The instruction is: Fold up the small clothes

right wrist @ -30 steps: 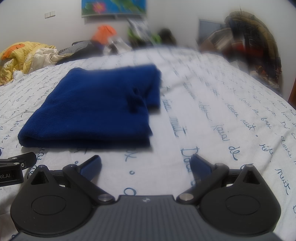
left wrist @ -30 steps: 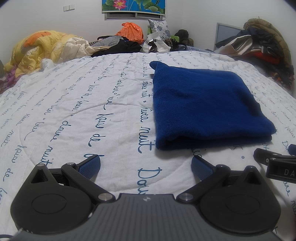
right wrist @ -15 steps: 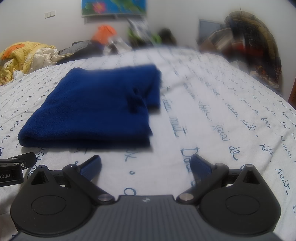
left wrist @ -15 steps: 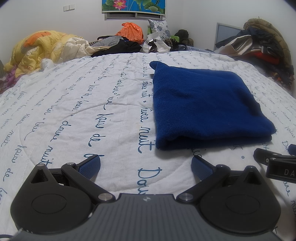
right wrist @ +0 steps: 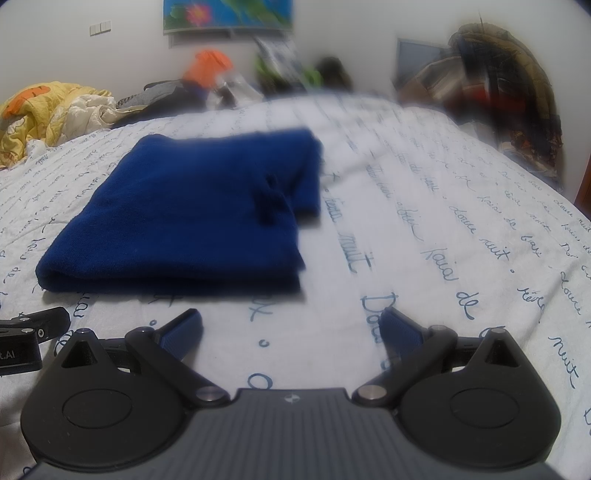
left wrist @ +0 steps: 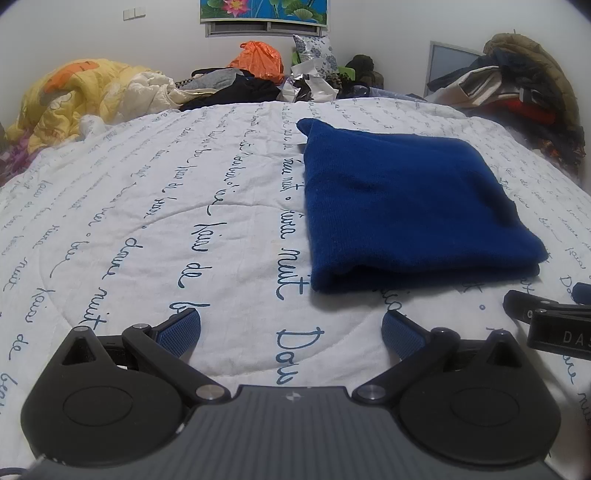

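A dark blue knit garment (left wrist: 402, 199) lies folded in a flat rectangle on the white bedspread (left wrist: 147, 206) printed with blue script. It also shows in the right wrist view (right wrist: 192, 218), partly blurred. My left gripper (left wrist: 291, 328) is open and empty, low over the bedspread just in front of the garment's near left corner. My right gripper (right wrist: 291, 328) is open and empty, in front of the garment's near right corner. Each gripper's side shows at the edge of the other's view (left wrist: 546, 317) (right wrist: 26, 339).
A yellow and orange quilt (left wrist: 74, 99) is heaped at the far left. Clothes and bags (left wrist: 258, 74) are piled along the head of the bed. A stack of clothes (left wrist: 517, 92) rises at the far right. A flower picture (left wrist: 264, 11) hangs on the wall.
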